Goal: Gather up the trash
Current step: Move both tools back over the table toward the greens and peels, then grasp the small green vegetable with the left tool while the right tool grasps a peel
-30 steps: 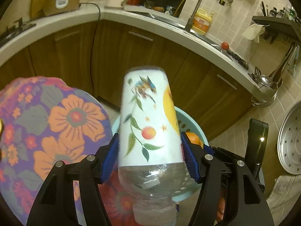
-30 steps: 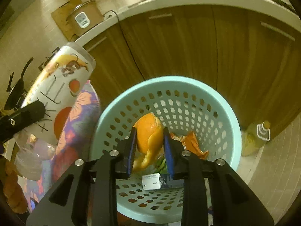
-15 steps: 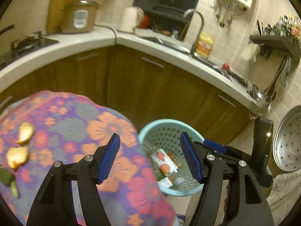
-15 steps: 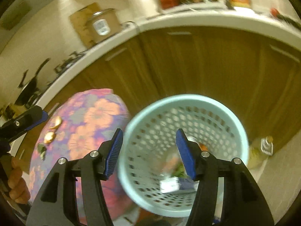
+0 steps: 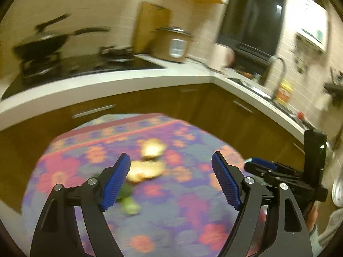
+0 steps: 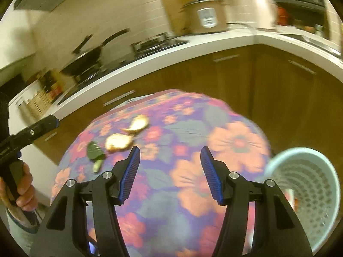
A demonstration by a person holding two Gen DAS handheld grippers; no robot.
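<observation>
Two pale peel pieces [image 6: 119, 141] [image 6: 137, 124] and one green scrap [image 6: 95, 151] lie on the floral-clothed desk [image 6: 214, 132]. One mint perforated basket [image 6: 310, 171] stands beside it. Two pans sit on the stove; one rice cooker [image 6: 206, 15] on the counter.

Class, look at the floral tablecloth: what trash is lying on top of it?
On the floral tablecloth lie two orange peel pieces and green vegetable scraps. The near part of the cloth is hidden behind the right gripper.

Wood cabinets [image 5: 225, 111], white countertop [image 6: 193, 49]
</observation>
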